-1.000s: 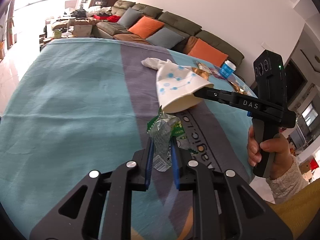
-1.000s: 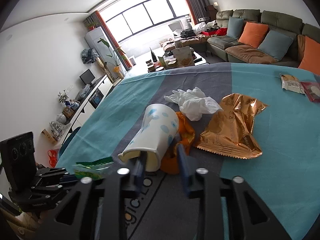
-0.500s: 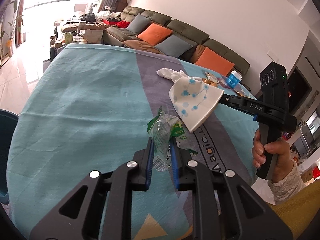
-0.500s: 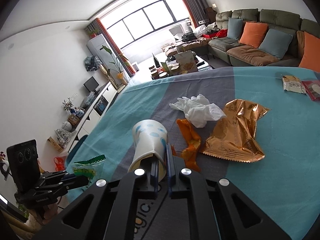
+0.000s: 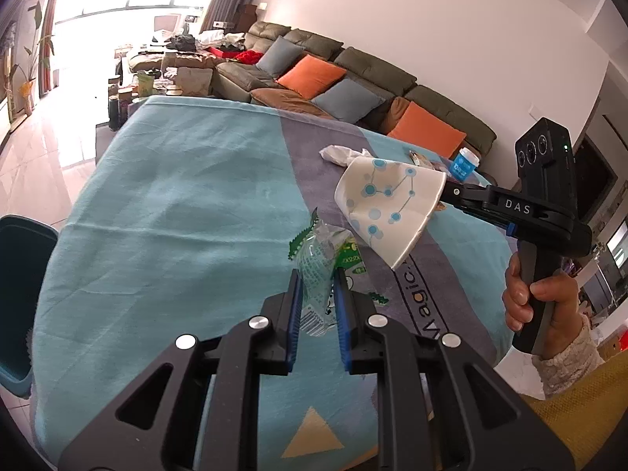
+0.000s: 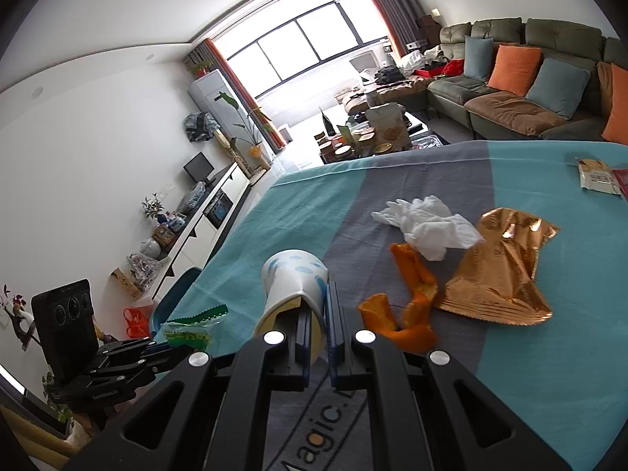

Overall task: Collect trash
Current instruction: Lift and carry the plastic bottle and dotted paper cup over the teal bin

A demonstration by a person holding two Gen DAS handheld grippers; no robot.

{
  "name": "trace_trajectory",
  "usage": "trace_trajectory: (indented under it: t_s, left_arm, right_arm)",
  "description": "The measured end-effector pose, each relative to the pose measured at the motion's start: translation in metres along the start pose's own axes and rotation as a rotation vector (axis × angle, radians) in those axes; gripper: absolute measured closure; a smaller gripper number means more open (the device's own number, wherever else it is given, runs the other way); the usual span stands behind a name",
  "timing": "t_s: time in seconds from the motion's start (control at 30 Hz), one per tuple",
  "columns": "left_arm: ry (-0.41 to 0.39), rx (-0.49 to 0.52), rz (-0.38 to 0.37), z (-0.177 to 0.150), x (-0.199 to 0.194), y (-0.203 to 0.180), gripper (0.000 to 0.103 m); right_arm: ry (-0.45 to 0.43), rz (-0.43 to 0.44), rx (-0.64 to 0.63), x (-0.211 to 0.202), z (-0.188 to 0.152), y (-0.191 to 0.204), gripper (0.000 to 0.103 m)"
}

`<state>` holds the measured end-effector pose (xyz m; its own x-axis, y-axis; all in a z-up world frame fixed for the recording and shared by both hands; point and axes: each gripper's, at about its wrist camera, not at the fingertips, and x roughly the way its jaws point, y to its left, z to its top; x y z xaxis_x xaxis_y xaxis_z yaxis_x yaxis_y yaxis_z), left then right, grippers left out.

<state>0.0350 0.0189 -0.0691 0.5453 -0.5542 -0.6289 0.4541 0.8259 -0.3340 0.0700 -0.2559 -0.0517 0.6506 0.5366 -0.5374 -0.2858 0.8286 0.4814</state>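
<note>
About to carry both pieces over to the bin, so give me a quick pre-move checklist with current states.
1. Left gripper shut on the clear green-printed wrapper: ok.
2. Right gripper pinching the paper cup wall, one finger inside: ok.
3. Cup lifted off the tablecloth: ok.
4. Blue bin visible beside the table's left edge: ok.
5. Bin has room: cannot tell.
6. Table cleared: not ok; tissue, orange peel and gold foil bag remain.

ahead and right of the right gripper (image 6: 317, 302) lie peel (image 6: 412, 298), then foil bag (image 6: 502, 271); tissue (image 6: 428, 227) behind them; paper cup (image 6: 292, 286) between its fingers.
</note>
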Motion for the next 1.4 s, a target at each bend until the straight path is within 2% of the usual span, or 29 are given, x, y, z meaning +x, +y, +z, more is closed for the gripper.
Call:
trace_trajectory:
  t_s: [0.77,1.4]
  left_arm:
    - [-0.082,-0.081,0.112,-0.008,-0.054,0.036,0.087]
    - [-0.132,-0.147,0.204,-0.014,-0.091,0.069,0.087]
  right_arm:
    - [0.071,0.15,-0.057,0.044,0.008,0.055,0.097]
    - [0.125,0.232,-0.111,0.081,0.016,0.094,0.097]
